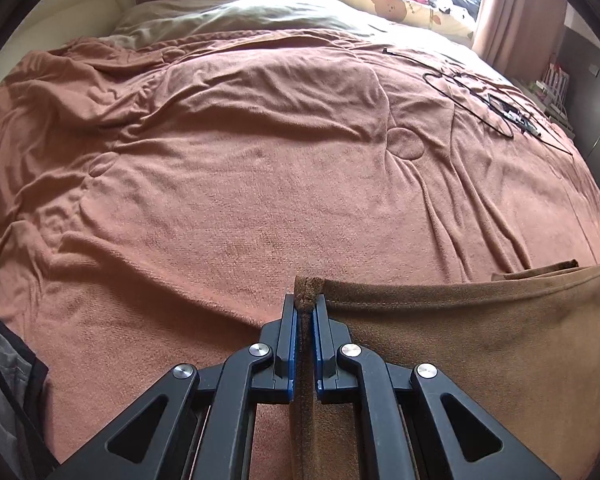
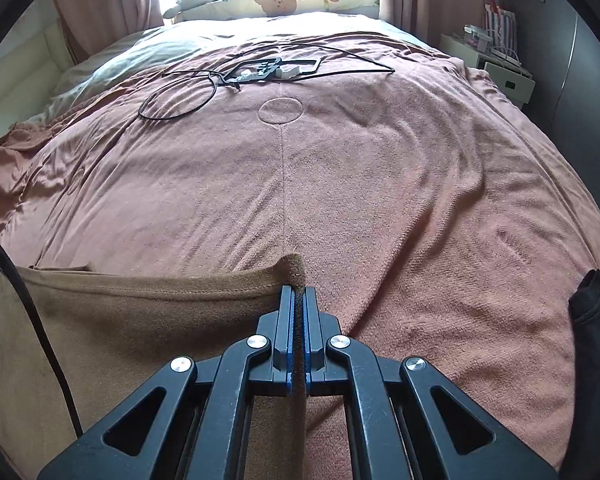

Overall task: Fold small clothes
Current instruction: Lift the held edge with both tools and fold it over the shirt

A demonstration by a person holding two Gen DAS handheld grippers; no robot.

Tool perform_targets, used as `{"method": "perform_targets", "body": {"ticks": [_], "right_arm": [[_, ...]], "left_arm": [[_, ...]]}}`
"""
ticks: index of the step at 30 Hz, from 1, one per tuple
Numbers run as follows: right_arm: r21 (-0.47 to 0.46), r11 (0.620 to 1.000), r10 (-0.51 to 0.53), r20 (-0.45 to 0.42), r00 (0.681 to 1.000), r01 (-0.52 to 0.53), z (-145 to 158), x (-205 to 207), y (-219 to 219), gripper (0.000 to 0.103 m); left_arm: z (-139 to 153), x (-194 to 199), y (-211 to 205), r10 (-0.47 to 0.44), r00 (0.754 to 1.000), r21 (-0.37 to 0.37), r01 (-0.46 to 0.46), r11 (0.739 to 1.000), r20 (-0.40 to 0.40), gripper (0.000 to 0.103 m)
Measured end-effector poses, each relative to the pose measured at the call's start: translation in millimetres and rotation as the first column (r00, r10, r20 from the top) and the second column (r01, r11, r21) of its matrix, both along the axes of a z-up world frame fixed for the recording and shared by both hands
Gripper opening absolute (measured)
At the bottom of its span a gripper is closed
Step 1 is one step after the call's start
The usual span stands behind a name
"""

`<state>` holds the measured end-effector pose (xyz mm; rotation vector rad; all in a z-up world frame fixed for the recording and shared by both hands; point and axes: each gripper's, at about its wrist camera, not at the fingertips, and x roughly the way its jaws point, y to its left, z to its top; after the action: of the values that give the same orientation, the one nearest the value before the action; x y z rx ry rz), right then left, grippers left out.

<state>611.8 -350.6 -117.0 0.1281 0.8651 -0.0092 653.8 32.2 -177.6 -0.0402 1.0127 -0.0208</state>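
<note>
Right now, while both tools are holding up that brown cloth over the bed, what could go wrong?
1. Each tool pinches only a small corner of the brown fleece cloth: the left tool and the right tool. A tug might pull a corner free.
2. The looped black cable lies further up the pink blanket. Laying the cloth too far forward could cover or snag it.

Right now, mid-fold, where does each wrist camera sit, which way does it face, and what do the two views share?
Left wrist: behind the left gripper, looking down along its fingers over the pink blanket; jaws shut on a corner of the brown garment, which spreads rightward.
Right wrist: behind the right gripper, same heading; jaws shut on the garment's other corner, which spreads leftward.
Shared: garment, blanket, black cables, bear-print pillow.
</note>
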Motion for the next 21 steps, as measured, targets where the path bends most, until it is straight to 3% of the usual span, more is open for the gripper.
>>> {"method": "perform_targets", "body": {"ticks": [11, 16, 17, 19, 20, 21], "right_arm": [[-0.023, 1.000, -0.015, 0.012, 1.000, 0.016, -15, 12, 5, 0.000], [0.010, 1.000, -0.007, -0.071, 0.997, 0.008, -30, 23, 5, 0.002], [0.018, 1.000, -0.002, -0.078, 0.997, 0.004, -29, 25, 4, 0.005], [0.016, 1.000, 0.001, -0.069, 0.998, 0.000, -24, 21, 2, 0.027], [0.023, 1.000, 0.005, -0.061, 0.998, -0.004, -20, 18, 0, 0.052], [0.036, 0.999, 0.008, -0.049, 0.999, -0.006, -16, 14, -1, 0.066]], "left_arm": [[-6, 13, 4, 0.007, 0.999, -0.018, -0.006, 1.000, 0.040, 0.006], [-29, 21, 2, -0.008, 0.999, -0.015, 0.007, 1.000, -0.040, 0.006], [-35, 22, 0, -0.014, 0.998, -0.007, 0.014, 1.000, -0.064, 0.008], [-32, 19, -1, -0.015, 0.998, 0.005, 0.015, 1.000, -0.054, 0.010], [-30, 18, 0, -0.009, 0.998, -0.001, 0.009, 1.000, -0.058, 0.011], [-28, 16, 1, -0.004, 0.998, -0.013, 0.003, 1.000, -0.066, 0.012]]}}
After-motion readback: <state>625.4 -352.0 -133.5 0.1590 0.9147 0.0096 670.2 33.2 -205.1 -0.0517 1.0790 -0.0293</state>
